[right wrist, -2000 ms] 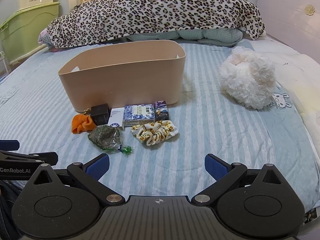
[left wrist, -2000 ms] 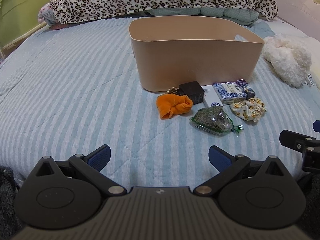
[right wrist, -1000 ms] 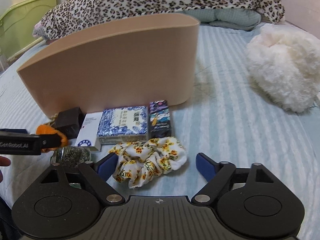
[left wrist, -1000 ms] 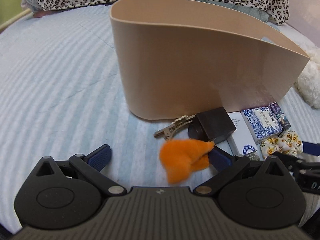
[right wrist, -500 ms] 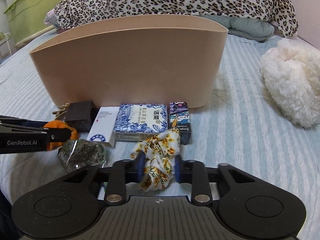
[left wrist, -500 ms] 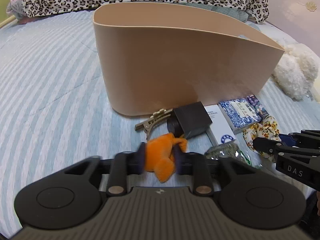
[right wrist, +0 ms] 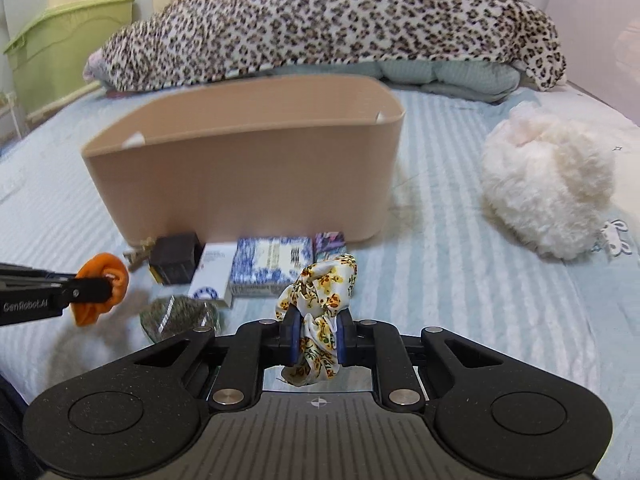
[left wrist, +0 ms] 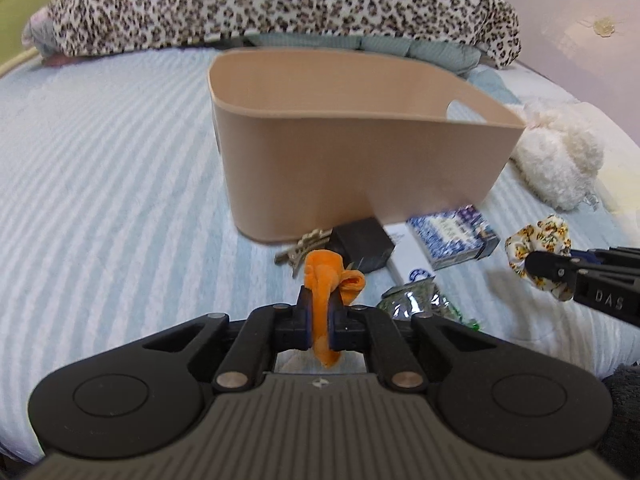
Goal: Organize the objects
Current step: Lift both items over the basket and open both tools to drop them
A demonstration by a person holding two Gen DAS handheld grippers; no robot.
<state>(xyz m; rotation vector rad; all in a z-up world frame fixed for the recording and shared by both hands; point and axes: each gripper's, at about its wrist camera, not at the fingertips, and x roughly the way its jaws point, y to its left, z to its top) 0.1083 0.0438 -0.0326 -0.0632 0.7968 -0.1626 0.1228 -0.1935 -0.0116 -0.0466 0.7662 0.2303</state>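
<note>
My left gripper [left wrist: 320, 312] is shut on an orange cloth [left wrist: 329, 280] and holds it above the bed; it also shows in the right wrist view [right wrist: 100, 282]. My right gripper [right wrist: 316, 332] is shut on a floral scrunchie [right wrist: 322, 292], also lifted; it shows in the left wrist view [left wrist: 538, 250]. A beige bin [left wrist: 360, 168] stands just beyond, open-topped [right wrist: 248, 184]. In front of it lie a black box [right wrist: 176, 258], a white box [right wrist: 212, 276], a blue patterned box [right wrist: 270, 266], a small purple box [right wrist: 330, 242], a metal clip [left wrist: 300, 246] and a green foil packet [right wrist: 178, 318].
A white fluffy toy [right wrist: 548, 192] lies to the right of the bin. A leopard-print blanket [right wrist: 332, 20] lies across the head of the striped bed [left wrist: 100, 200]. A green storage box [right wrist: 60, 40] stands at the far left.
Both grippers have risen from the bed with the orange cloth and the scrunchie held in them. The bin's rim and inside now show from above.
</note>
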